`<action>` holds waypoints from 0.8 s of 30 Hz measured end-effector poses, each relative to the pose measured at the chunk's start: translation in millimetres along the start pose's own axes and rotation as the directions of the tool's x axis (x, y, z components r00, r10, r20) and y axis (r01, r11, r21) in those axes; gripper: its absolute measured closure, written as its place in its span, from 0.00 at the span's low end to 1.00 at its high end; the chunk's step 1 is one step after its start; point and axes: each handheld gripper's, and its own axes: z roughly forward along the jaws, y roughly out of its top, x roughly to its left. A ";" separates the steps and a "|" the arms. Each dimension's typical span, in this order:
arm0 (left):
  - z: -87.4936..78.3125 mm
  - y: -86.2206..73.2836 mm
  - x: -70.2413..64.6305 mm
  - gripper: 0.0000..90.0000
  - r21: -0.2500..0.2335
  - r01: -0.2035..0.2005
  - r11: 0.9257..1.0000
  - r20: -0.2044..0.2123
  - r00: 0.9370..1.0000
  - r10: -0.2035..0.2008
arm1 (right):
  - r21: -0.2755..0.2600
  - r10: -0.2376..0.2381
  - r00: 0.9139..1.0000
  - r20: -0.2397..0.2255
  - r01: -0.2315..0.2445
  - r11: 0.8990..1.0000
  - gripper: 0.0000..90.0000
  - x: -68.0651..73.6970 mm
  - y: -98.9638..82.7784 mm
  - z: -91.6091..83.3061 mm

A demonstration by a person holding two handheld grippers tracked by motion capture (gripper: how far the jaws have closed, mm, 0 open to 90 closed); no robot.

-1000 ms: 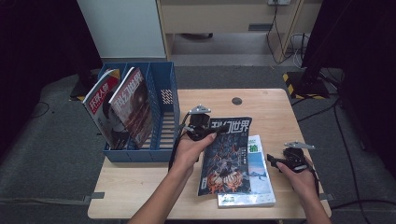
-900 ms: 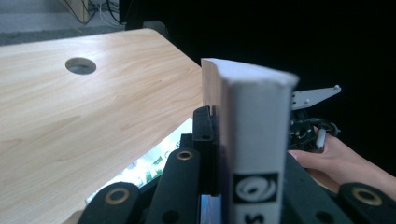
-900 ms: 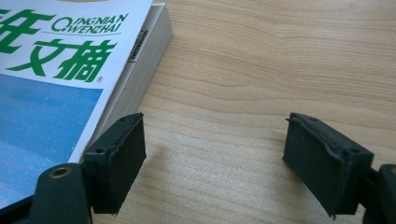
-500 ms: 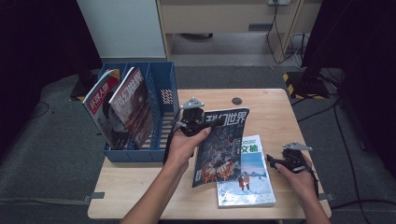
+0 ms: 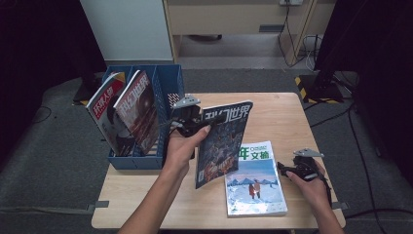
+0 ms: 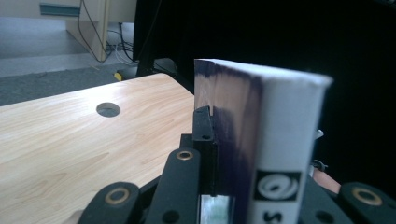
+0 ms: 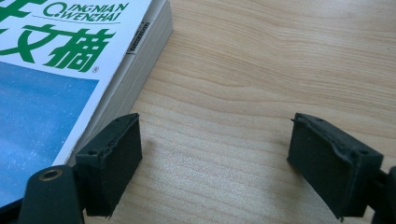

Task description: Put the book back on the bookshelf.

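**One magazine lifted, one left on the desk**

The left gripper (image 5: 195, 122) has its fingers (image 6: 205, 140) pinching the dark magazine (image 5: 221, 144) near its top edge. The left gripper view looks straight along the spine, with one black pad flat against the cover and the white spine edge just beside it. In the high view this magazine is off the desk (image 5: 282, 112), stood nearly upright and tilted, its lower corner hanging above the near part of the desk. It sits between the blue rack (image 5: 168, 83) and the light magazine (image 5: 255, 180), just beside the rack's right wall.

The right gripper (image 5: 287, 169) rests on the desk at the light magazine's right edge. Its fingers (image 7: 112, 158) are spread wide and have just been opening further; bare wood lies between them, and the left pad sits just beside the magazine's page edge without gripping it.

The rack already holds two magazines (image 5: 126, 112), leaning in its left compartments. The rightmost compartment looks free, as far as the high view shows.

By my reading, the job is filing magazines into the rack, and it is past halfway: two are stored and a third is in the air near the rack. Slotting that one in remains, then lifting and filing the light magazine, which lies flat and untouched.
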 end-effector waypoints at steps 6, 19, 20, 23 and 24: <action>-6.9 2.5 4.5 0.91 -0.016 0.000 1.000 -0.018 1.000 0.000 | 0.000 -0.004 1.000 0.000 0.004 1.000 0.19 -0.1 0.0 0.1; -19.3 8.3 6.5 0.91 -0.048 -0.029 0.998 -0.048 0.998 0.027 | 0.002 -0.010 1.000 0.000 0.010 1.000 0.19 -0.2 -0.1 0.2; -20.0 8.6 6.9 0.91 -0.053 -0.029 0.998 -0.049 0.998 0.026 | 0.002 -0.010 1.000 0.000 0.010 1.000 0.19 -0.2 -0.1 0.2; -22.1 9.9 7.4 0.91 -0.067 -0.035 0.997 -0.049 0.998 0.032 | 0.002 -0.010 1.000 0.000 0.010 1.000 0.19 -0.2 -0.1 0.2; -22.7 10.5 7.3 0.91 -0.070 -0.039 0.997 -0.050 0.998 0.036 | 0.002 -0.010 1.000 0.000 0.010 1.000 0.19 -0.2 -0.1 0.2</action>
